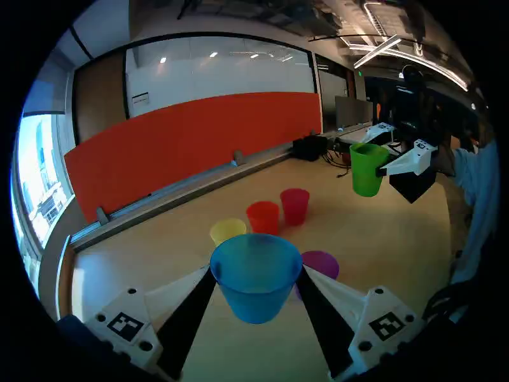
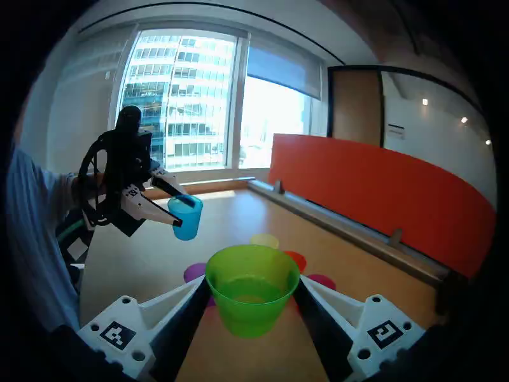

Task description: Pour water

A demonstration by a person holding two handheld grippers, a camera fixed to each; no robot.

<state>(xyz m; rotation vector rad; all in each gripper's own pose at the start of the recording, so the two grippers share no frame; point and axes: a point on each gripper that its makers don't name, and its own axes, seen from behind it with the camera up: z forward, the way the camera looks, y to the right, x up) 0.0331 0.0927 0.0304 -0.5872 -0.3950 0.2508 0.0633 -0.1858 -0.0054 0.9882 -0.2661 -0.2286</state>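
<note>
The left gripper (image 1: 256,275) comes in from the bottom of the left gripper view and points forward over the pale wooden counter (image 1: 382,248). Its two fingers press on opposite sides of a translucent blue plastic cup (image 1: 256,296). The cup is upright with its mouth up, held clear of the counter. Whether it holds water cannot be told.

Just beyond it, four small plastic cups stand on the counter in a loose arc. A purple cup (image 1: 321,262) is at lower right, then a yellow cup (image 1: 227,229), an orange cup (image 1: 263,216) and a red cup (image 1: 294,205) toward the centre of the frame.

The right gripper (image 2: 252,286) enters from the bottom edge of the right gripper view. Its fingers are clamped on the sides of a translucent green plastic cup (image 2: 252,309), upright and lifted above the cups on the counter. A paler patch shows low inside it, but it is not clear what that is.

At centre left of this view, the left gripper hangs in the air with the blue cup upright at its tips. It is held from the left edge by an arm in a light blue sleeve (image 2: 32,242). The two held cups are well apart. In the left gripper view the green cup sits at upper right, above the counter.

A long orange partition panel (image 1: 191,140) runs along the counter's far edge. A tall window (image 2: 184,95) fills the upper left of the right gripper view.
</note>
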